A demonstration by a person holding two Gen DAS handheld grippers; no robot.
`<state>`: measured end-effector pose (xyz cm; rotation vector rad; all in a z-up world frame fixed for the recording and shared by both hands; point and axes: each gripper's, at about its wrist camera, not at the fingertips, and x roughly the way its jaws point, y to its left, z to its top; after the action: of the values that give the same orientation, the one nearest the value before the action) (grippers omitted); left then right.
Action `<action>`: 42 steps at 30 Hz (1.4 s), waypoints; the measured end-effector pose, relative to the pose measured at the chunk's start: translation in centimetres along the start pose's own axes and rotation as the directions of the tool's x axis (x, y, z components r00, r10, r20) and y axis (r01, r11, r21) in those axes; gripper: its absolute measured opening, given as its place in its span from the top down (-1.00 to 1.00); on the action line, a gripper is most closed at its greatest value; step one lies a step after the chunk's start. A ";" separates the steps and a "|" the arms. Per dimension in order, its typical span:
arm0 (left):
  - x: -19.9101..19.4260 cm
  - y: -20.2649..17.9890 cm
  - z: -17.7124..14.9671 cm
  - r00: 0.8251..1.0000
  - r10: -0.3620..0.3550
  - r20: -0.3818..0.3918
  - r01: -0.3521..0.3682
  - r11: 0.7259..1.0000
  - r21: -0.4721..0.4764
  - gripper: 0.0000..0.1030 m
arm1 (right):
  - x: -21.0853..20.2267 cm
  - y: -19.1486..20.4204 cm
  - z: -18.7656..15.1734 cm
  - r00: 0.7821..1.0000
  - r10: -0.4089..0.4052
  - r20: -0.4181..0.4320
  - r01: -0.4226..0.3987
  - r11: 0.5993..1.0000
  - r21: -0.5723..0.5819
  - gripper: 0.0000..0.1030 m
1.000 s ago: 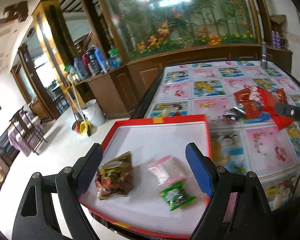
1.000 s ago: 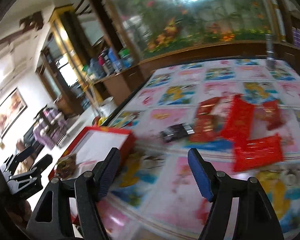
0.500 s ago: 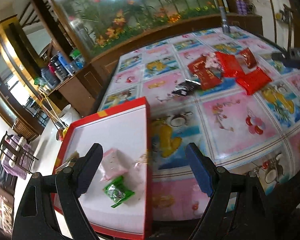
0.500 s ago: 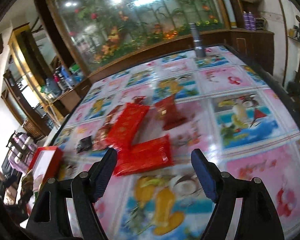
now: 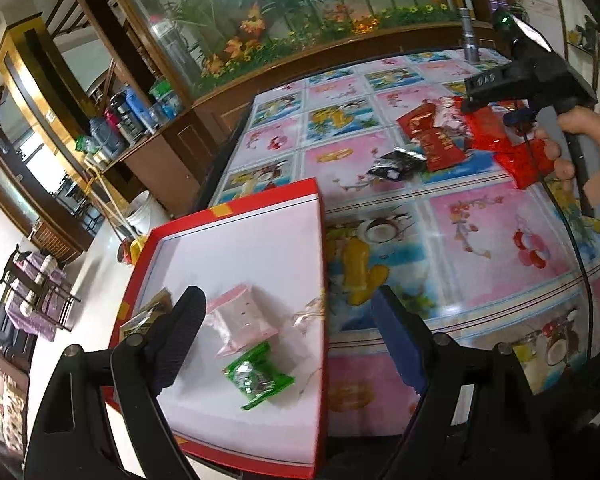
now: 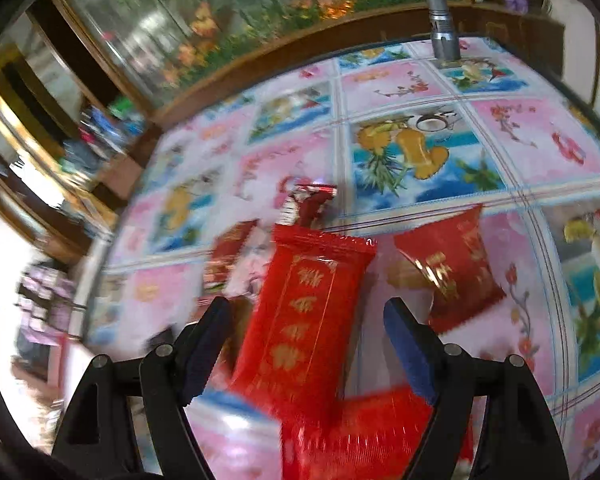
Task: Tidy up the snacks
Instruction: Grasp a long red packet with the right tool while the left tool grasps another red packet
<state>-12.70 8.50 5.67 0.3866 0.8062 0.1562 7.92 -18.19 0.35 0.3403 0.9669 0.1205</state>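
Home living room, aquarium (image 5: 300, 12), wooden cabinets (image 5: 40, 92)

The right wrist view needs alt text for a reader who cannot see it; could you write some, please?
The open right gripper hangs over a long red snack packet lying between its fingers, untouched. More red packets lie around it on a table with a pink and blue picture cover; a grey flashlight stands at the far edge.
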 end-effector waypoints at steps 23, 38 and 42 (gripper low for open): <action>3.2 -12.1 11.5 0.867 -0.494 0.056 0.470 0.852 0.231 -0.65 | -7.3 -12.6 2.9 0.940 0.284 0.191 -0.300 0.952 0.060 0.03; 7.5 -22.5 14.1 0.805 -0.578 -0.134 0.524 0.588 0.616 -0.66 | -8.0 -19.7 3.4 0.935 0.259 0.242 -0.331 0.882 0.336 0.03; 8.1 -22.9 15.0 0.751 -0.622 -0.222 0.605 0.513 0.608 -0.66 | -8.1 -19.9 3.5 0.933 0.262 0.245 -0.336 0.879 0.338 0.03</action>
<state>3.55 -14.43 0.59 0.7344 0.9177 -0.8483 5.21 -39.68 1.83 0.8444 0.7343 0.1828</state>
